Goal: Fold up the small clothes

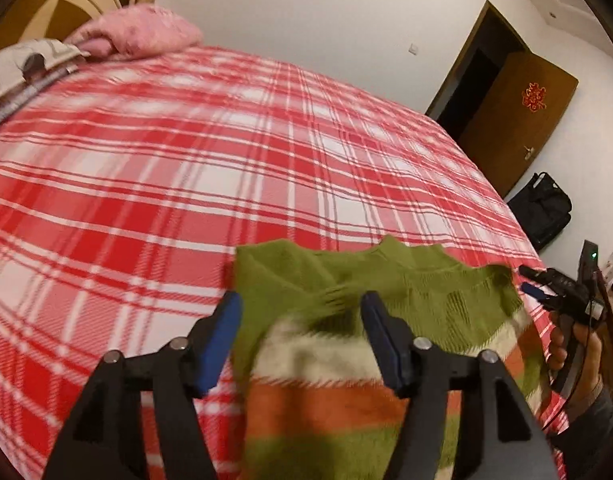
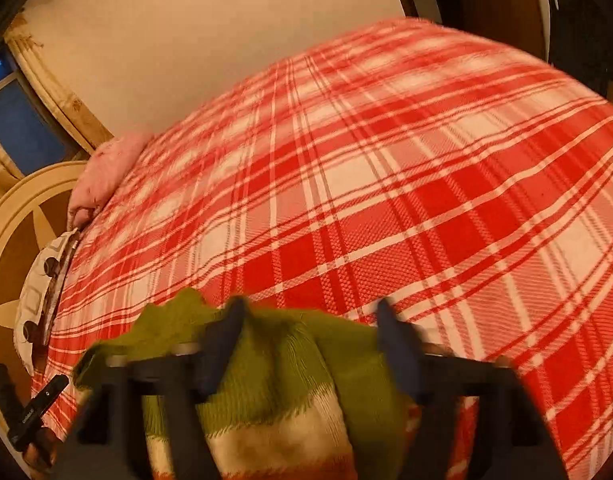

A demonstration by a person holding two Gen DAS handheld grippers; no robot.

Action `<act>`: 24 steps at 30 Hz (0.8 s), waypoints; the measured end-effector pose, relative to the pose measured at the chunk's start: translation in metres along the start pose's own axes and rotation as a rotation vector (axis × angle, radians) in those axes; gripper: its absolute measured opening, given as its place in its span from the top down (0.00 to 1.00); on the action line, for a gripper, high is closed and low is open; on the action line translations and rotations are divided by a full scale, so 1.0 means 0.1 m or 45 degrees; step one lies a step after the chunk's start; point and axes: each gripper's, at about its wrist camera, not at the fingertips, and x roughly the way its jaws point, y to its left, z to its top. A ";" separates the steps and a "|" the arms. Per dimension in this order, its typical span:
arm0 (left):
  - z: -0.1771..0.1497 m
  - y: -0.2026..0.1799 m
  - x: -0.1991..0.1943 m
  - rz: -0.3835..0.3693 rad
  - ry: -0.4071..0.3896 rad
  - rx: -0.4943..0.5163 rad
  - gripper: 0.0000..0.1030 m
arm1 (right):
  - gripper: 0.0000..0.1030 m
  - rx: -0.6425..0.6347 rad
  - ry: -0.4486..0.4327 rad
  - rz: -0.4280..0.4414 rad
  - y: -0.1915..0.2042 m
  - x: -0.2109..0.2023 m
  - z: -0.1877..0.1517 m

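A small knitted sweater (image 1: 346,320), green at the top with cream and orange bands below, lies at the bottom centre of both views, on the near edge of a red-and-white plaid bedspread (image 1: 186,160). Its green upper edge looks turned over and rumpled, not flat.

The left gripper (image 1: 300,340) hangs over the sweater's left part with its blue-padded jaws apart; one pad is off the cloth over the plaid, the other over the knit, and nothing is pinched. In the right wrist view the right gripper (image 2: 308,344), blurred, also stands with jaws spread, green knit bunched between and under them but not clamped.

The step in hand seems to be setting the garment down and squaring it. To do it well, each gripper should take one corner of the green edge, draw it flat and even, then fold along a colour band so that the edges meet.

Further out, a pink pillow (image 1: 138,32) sits at the upper left, a brown door (image 1: 518,120) at the upper right, a black bag (image 1: 542,208) below it. Nothing lies on the bedspread ahead to obstruct a fold.
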 end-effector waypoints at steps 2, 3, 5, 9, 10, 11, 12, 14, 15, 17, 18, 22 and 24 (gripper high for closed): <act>-0.09 0.00 -0.07 0.036 -0.007 0.042 0.37 | 0.31 -0.090 -0.025 -0.022 0.13 -0.14 -0.08; -0.16 0.00 -0.10 0.057 -0.005 0.060 0.37 | 0.31 -0.146 -0.022 -0.015 0.22 -0.18 -0.11; -0.29 -0.02 -0.09 0.087 0.028 0.094 0.34 | 0.31 -0.276 0.053 0.034 0.50 -0.21 -0.24; -0.55 -0.04 0.02 0.214 0.096 0.143 0.34 | 0.31 -0.456 0.246 0.144 1.09 -0.06 -0.58; -0.61 0.00 0.05 0.230 0.119 0.135 0.33 | 0.31 -0.500 0.287 0.139 1.21 0.01 -0.66; -0.65 0.05 0.07 0.230 0.124 0.115 0.32 | 0.31 -0.547 0.342 0.108 1.33 0.12 -0.77; -0.67 0.08 0.05 0.220 0.113 0.095 0.31 | 0.31 -0.588 0.388 0.062 1.44 0.27 -0.86; -0.69 0.09 0.01 0.209 0.102 0.095 0.30 | 0.31 -0.630 0.377 -0.095 1.50 0.49 -0.93; -0.70 0.09 0.00 0.209 0.098 0.107 0.29 | 0.31 -0.634 0.331 -0.179 1.50 0.56 -0.90; -0.74 0.10 -0.02 0.199 0.079 0.107 0.28 | 0.31 -0.552 0.298 -0.262 1.43 0.63 -0.79; -0.77 0.11 -0.03 0.189 0.069 0.098 0.28 | 0.31 -0.516 0.302 -0.271 1.40 0.66 -0.74; -0.83 0.11 -0.08 0.174 0.049 0.104 0.26 | 0.31 -0.534 0.262 -0.331 1.60 0.59 -0.70; -0.86 0.11 -0.10 0.182 0.048 0.100 0.26 | 0.31 -0.542 0.258 -0.189 1.83 0.49 -0.75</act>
